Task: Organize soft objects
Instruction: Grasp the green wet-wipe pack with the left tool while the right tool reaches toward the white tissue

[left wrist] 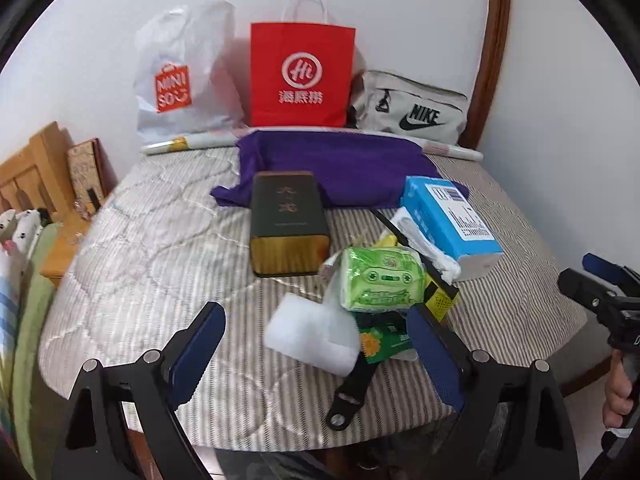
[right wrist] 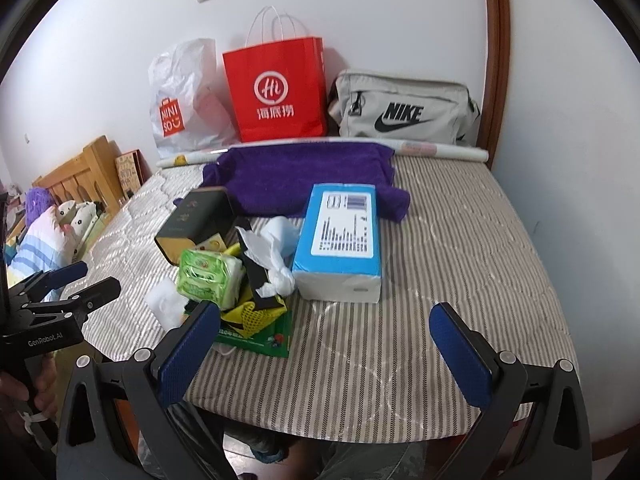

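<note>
striped mattress (left wrist: 152, 264) | three bags (left wrist: 302, 76) | one purple towel (left wrist: 340, 164)

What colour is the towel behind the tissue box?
Purple towel, clearest in the right wrist view.

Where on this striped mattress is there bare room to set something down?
Bare: right of the blue tissue box, toward the door frame; left of the dark tin. Crowded: the central pile around the green wipes.
</note>
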Motion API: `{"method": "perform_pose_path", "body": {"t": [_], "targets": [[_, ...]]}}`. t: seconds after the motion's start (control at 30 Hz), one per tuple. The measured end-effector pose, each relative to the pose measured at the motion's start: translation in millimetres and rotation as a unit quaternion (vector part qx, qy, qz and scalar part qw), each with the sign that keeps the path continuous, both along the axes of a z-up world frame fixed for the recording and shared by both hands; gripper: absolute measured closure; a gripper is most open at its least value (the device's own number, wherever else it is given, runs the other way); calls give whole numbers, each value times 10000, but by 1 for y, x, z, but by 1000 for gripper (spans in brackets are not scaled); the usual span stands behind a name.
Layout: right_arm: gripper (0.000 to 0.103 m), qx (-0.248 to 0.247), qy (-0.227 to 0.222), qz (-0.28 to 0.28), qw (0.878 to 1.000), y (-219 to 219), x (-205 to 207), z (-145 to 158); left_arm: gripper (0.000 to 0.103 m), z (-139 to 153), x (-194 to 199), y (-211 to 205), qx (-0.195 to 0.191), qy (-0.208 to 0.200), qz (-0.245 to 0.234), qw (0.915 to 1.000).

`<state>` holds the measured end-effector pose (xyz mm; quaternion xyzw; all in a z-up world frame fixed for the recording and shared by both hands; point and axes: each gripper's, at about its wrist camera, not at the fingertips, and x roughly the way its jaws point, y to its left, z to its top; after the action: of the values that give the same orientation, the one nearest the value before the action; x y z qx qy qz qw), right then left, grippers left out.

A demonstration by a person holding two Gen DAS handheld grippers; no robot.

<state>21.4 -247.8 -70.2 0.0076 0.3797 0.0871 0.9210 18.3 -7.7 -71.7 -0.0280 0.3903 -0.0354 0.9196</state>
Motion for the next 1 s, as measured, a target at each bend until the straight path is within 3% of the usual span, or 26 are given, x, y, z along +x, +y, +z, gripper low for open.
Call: {"method": "perform_pose_path", "body": {"t": [0.33,0.77,0.97,1.0], "targets": [[0,52,145,-105,9998,-19,14,-20,11,-25,38,-39,-202,221,-423,9987],[0,267,262,-119,9992,-39,30,-37,11,-59,76,-69,410,679,-207,9966],[0,292,359,-108,9989,-38,34,-43,11,-61,82,-68,232,644,-180,9975],[0,296,373,-104,9988,-38,34,-43,18,-60,82,-68,180,620,-192,9977]]}}
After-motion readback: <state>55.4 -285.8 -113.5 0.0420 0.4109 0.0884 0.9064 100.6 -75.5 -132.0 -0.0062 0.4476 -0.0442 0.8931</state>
